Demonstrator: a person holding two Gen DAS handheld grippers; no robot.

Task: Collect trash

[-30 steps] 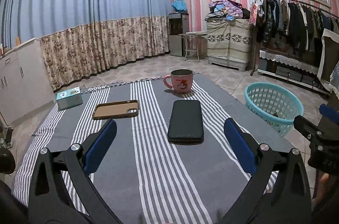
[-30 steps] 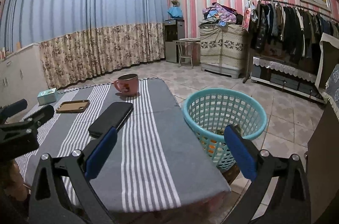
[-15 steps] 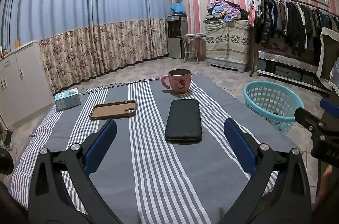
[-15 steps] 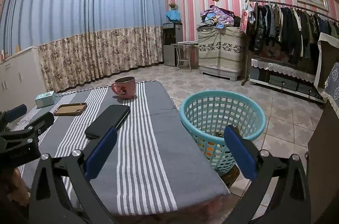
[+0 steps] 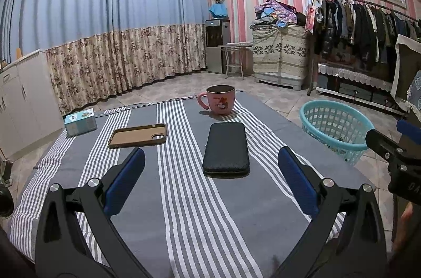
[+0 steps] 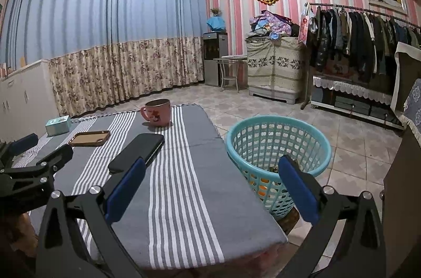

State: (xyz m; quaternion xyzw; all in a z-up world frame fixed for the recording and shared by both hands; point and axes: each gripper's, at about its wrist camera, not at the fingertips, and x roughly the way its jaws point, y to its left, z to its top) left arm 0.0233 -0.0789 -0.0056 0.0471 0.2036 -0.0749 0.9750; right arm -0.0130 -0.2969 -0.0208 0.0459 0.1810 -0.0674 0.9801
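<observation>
A turquoise mesh basket (image 6: 279, 149) stands on the floor off the table's right edge, with orange and dark scraps at its bottom; the left wrist view shows the basket (image 5: 335, 126) too. My right gripper (image 6: 210, 167) hangs open over the table's near right corner, beside the basket, holding nothing. My left gripper (image 5: 210, 159) is open and empty above the near middle of the striped grey tablecloth (image 5: 184, 199), just short of a black phone (image 5: 226, 147). No loose trash shows on the table.
A pink mug (image 5: 219, 103), a brown phone case (image 5: 138, 135) and a small teal box (image 5: 80, 121) lie farther back on the cloth. Beyond are tiled floor, curtains, a covered cabinet and a clothes rack (image 6: 363, 41). A hand (image 5: 405, 220) shows at the right.
Both grippers have lifted and drawn back slightly, so the table and basket sit a little lower and farther in view. Both stayed open; nothing on the table moved.
</observation>
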